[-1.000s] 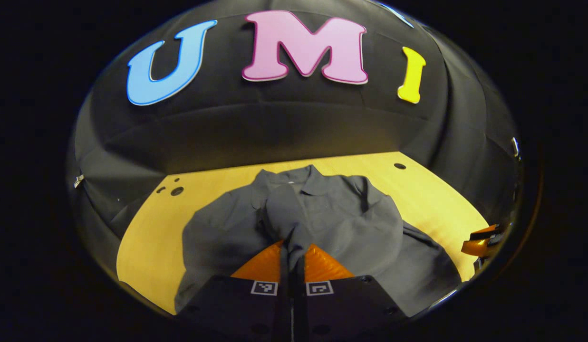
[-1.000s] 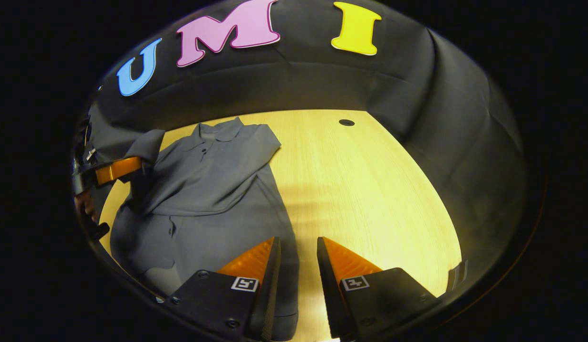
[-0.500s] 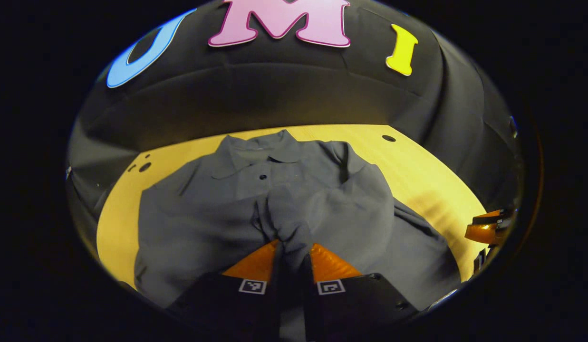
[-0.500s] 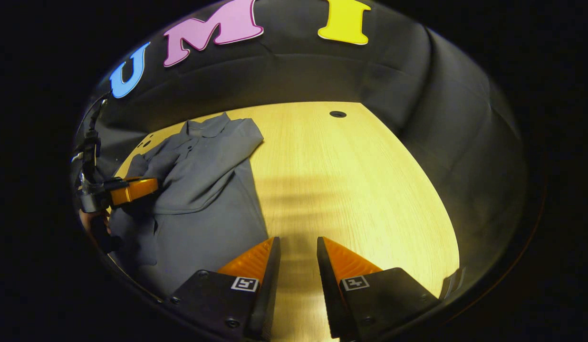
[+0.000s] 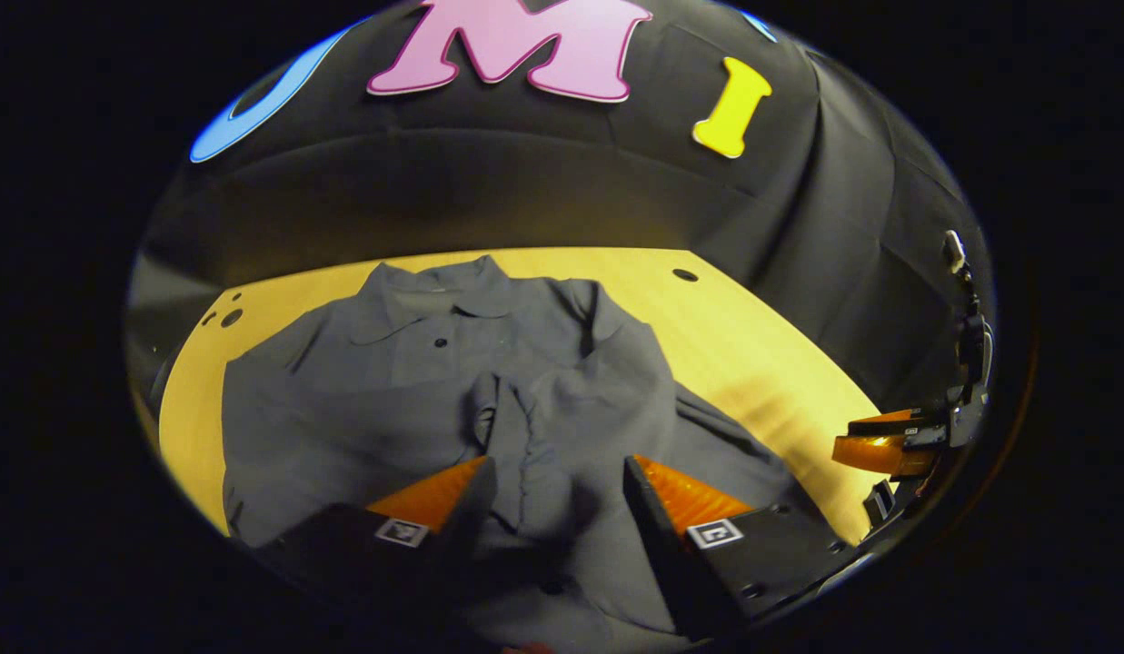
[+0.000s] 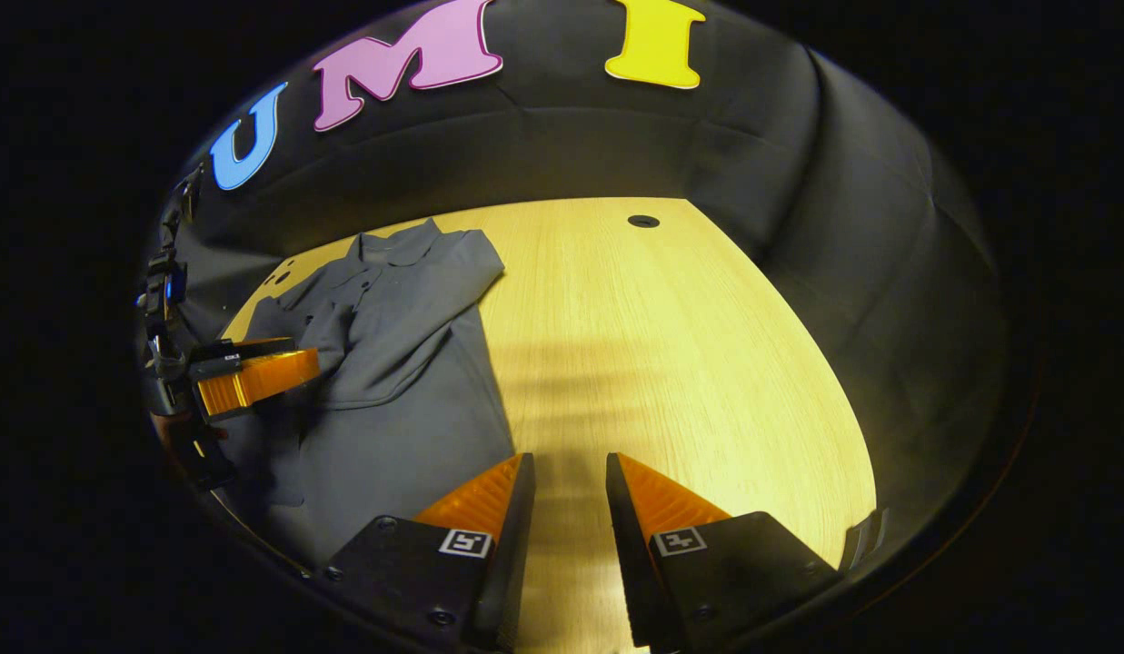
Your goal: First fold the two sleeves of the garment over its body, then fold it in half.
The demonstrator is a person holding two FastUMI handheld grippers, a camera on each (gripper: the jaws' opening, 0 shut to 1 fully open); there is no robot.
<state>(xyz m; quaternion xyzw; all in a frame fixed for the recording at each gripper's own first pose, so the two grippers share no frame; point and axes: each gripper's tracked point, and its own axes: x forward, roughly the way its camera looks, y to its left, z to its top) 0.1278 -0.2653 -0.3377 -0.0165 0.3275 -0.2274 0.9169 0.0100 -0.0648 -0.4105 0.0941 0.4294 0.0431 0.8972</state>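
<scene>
A grey polo shirt (image 5: 416, 381) lies collar-away on the yellow wooden table (image 5: 752, 345). Both sleeves lie folded onto its body; the left sleeve's cuff (image 5: 512, 427) rests just ahead of my left gripper (image 5: 557, 477), which is open above the cloth with nothing pinched. In the right gripper view the shirt (image 6: 389, 345) is at the left, with the left gripper (image 6: 253, 377) over it. My right gripper (image 6: 569, 472) is open over bare table, beside the shirt's right edge, holding nothing. From the left gripper view it appears at the far right (image 5: 884, 450).
A round hole (image 6: 643, 221) is in the tabletop at the far side, and small holes (image 5: 232, 317) sit near the far left corner. Black cloth walls close in the table at the back and sides. Bare wood (image 6: 689, 363) stretches right of the shirt.
My left gripper lowered the sleeve onto the shirt's body, then opened and let it go. The right gripper has hardly moved.
</scene>
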